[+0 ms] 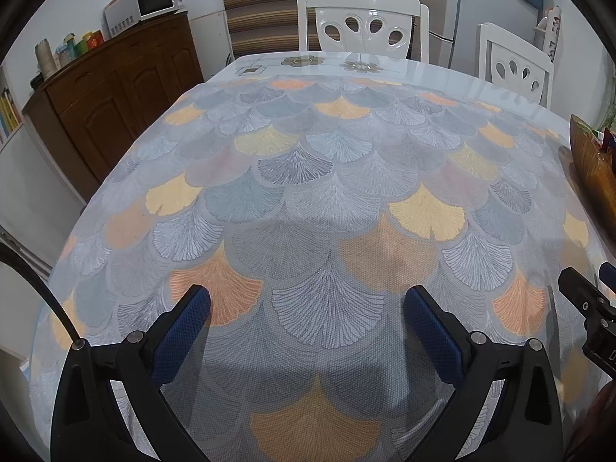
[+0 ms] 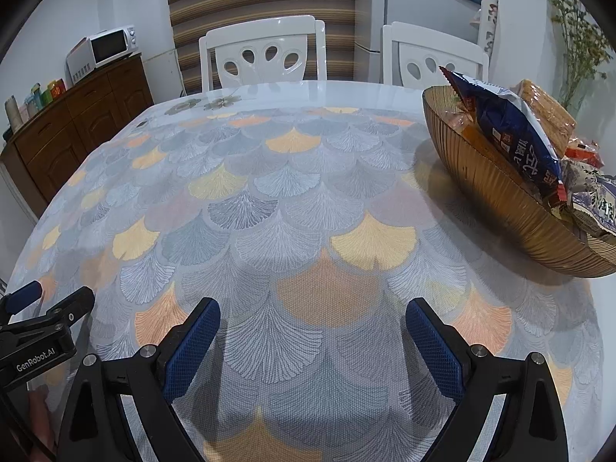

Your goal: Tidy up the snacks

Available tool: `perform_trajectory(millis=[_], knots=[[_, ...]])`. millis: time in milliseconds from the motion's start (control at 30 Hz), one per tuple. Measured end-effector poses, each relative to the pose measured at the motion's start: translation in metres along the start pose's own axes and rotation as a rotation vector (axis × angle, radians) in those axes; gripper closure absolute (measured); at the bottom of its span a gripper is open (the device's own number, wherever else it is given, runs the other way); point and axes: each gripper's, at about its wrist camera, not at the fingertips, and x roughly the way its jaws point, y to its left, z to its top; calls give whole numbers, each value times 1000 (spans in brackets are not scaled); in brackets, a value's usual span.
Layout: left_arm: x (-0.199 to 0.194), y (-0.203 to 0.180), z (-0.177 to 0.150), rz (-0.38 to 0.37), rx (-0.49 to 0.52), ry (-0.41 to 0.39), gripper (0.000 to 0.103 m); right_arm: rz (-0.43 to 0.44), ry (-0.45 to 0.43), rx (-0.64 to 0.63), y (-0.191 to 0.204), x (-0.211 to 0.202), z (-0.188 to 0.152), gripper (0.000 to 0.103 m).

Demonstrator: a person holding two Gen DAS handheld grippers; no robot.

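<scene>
An amber ribbed bowl (image 2: 512, 200) stands on the table at the right, filled with snack packets. A blue and white bag (image 2: 516, 131) leans on its rim, with wrapped biscuits (image 2: 546, 111) behind it. The left wrist view catches just the bowl's edge (image 1: 591, 169) at far right. My left gripper (image 1: 308, 300) is open over bare tablecloth, nothing between its blue pads. My right gripper (image 2: 312, 313) is open too, low over the cloth, with the bowl ahead to its right. Each gripper shows at the other view's side edge.
The table (image 2: 269, 200) wears a fan-patterned cloth. Two white chairs (image 2: 265, 54) stand at its far side. A brown sideboard (image 1: 115, 92) with a microwave (image 1: 154, 2) is at the left. A fridge (image 2: 415, 19) and dried flowers (image 2: 577, 42) are at the back right.
</scene>
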Motion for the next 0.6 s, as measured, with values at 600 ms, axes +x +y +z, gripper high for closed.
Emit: perform_trajectory(millis=[600], knots=[[0,-2,0,-1,10,-2,2,3,18,5,1,3,0,7]])
